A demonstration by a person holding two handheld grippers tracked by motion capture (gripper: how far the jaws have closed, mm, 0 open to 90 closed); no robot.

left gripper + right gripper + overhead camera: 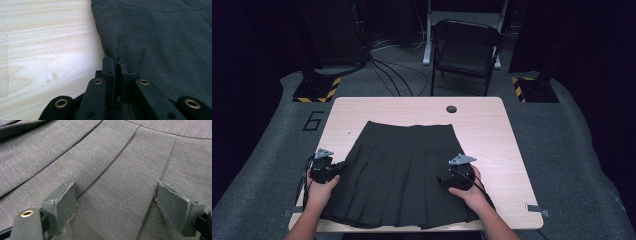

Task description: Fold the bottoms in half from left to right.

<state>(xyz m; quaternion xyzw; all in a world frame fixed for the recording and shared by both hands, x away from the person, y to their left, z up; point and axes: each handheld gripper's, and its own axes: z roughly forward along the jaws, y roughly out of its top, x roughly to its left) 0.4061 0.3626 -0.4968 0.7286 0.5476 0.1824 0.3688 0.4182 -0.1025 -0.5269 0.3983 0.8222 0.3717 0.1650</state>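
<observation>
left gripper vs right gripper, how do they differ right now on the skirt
The left gripper is shut on the side edge of the pleated skirt; the right gripper is open, with no fabric pinched. The left gripper sits at the skirt's edge beside bare table; the right gripper is over the pleats, inside the skirt's outline. Both are hand-held, black, and low at the skirt.

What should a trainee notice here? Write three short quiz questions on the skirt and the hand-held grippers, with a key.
1. True or false: the left hand-held gripper is shut on the edge of the skirt.
2. How do the jaws of the right hand-held gripper stand? A) open above the pleats B) shut on the hem
3. What does the skirt lie on?

Key: 1 true; 2 A; 3 the table.
</observation>
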